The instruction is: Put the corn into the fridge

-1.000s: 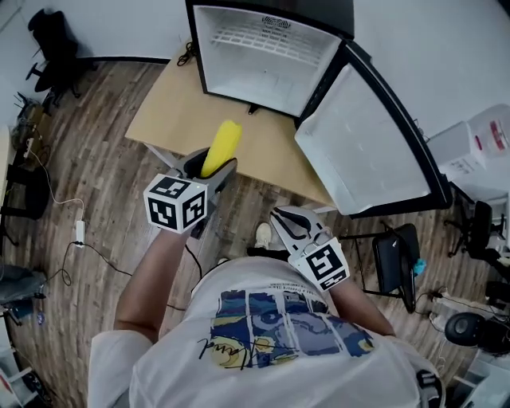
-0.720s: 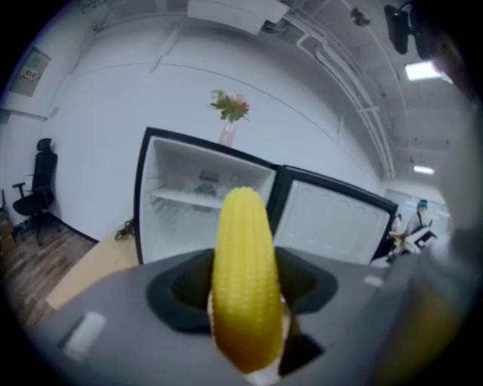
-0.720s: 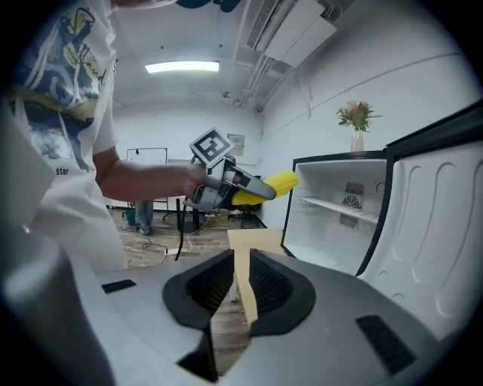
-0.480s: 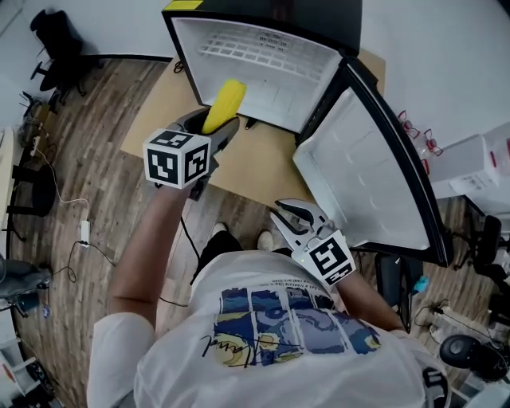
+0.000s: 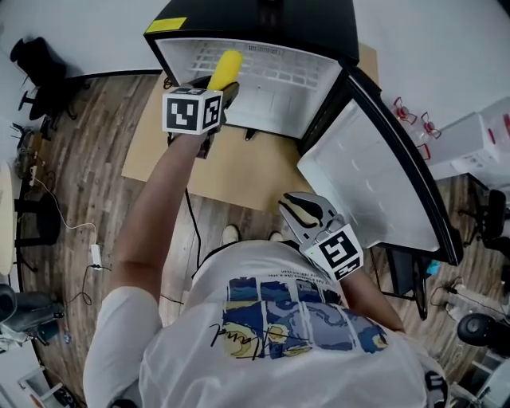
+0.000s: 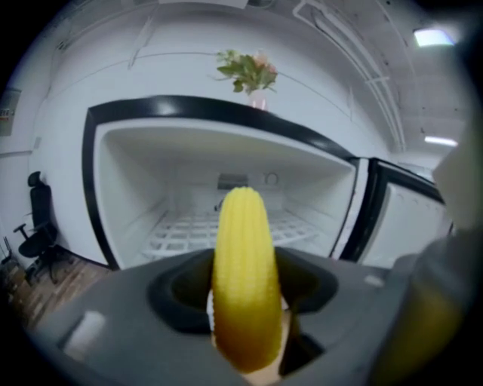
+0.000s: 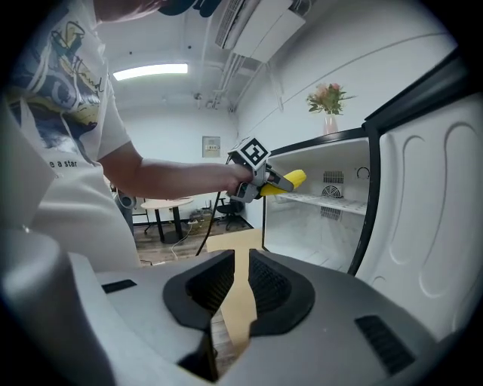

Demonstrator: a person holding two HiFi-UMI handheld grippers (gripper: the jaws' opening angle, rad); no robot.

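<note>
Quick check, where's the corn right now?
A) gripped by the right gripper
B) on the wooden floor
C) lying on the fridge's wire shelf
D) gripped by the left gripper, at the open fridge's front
D: the corn stands clamped between the fingers of the left gripper, held up at the open fridge, while the right gripper holds nothing.
</note>
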